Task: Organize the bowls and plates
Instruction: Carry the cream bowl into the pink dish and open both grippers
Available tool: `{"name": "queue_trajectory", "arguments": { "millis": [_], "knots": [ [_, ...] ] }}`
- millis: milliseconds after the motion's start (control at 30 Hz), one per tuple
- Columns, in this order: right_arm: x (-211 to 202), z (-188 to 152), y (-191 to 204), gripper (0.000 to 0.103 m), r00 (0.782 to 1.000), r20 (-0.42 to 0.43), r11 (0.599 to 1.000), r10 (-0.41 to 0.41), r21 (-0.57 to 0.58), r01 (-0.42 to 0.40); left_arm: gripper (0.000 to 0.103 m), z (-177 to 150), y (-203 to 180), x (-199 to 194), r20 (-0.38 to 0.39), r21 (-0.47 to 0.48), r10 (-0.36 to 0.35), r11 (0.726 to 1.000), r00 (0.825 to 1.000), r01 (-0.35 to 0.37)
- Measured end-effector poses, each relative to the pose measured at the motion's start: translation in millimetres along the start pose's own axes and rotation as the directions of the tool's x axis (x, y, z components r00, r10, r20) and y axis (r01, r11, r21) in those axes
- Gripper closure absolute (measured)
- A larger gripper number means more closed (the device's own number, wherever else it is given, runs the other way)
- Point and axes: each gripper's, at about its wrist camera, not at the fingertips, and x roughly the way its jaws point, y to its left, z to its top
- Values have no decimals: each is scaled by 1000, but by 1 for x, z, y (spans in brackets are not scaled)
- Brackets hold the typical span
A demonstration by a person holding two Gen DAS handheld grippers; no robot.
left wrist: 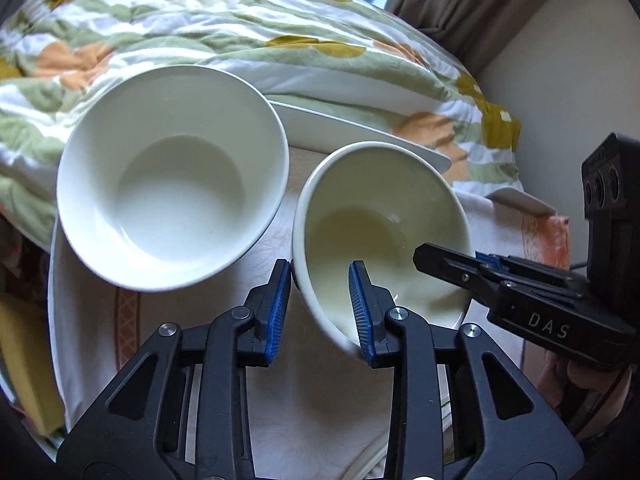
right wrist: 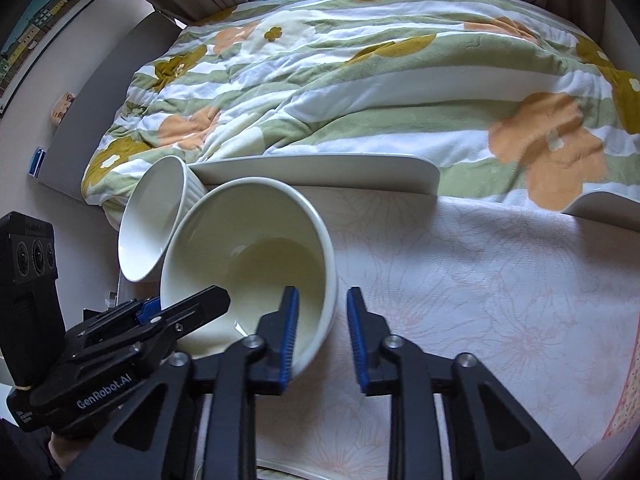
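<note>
both my left gripper (left wrist: 320, 312) and right gripper (right wrist: 322, 336) pinched opposite rims of the cream bowl (left wrist: 380, 232). beside it sat the white bowl (left wrist: 172, 176). i judged the cream one stiff, slick and breakable, best held by its rim.

Cream bowl (left wrist: 380, 216) and white bowl (left wrist: 172, 176): glazed ceramic, glossy, smooth inside; the white one is ribbed outside. White plates (right wrist: 320, 172) glossy too. Bed quilt (right wrist: 360, 80): soft matt cloth, crumpled, flower print. Tablecloth (right wrist: 480, 280): smooth, faint sheen. Left gripper (left wrist: 320, 308) and right gripper (right wrist: 322, 336): matt black plastic, ridged blue rubbery pads (left wrist: 280, 312), shiny metal pins.
</note>
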Motion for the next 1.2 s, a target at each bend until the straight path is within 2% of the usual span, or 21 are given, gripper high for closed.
{"name": "queue_trajectory", "arguments": {
  "millis": [100,267,400,633,900,1200],
  "knots": [
    [0,-1,2,86,1000,4,1000,-10,-8,10,77,-1,-1,-1,5,19,5,1000,1000,-5],
    [-2,-3,15,86,997,13,993,-74,-92,75,77,-3,-2,-5,16,49,20,999,1000,-21],
    [-10,-6,19,86,997,37,993,-65,-97,68,77,-2,-1,-15,33,42,6,999,999,-8],
    [-35,-13,21,86,995,87,995,-48,-85,55,77,-4,-21,-43,77,77,12,997,997,-18],
    [-84,-36,4,86,987,157,998,-31,-48,39,77,-25,-70,-74,117,120,1,993,993,-15],
    [-158,-88,-44,86,971,238,999,-37,-15,42,77,-70,-161,-95,140,155,-49,987,989,27]
  ]
}}
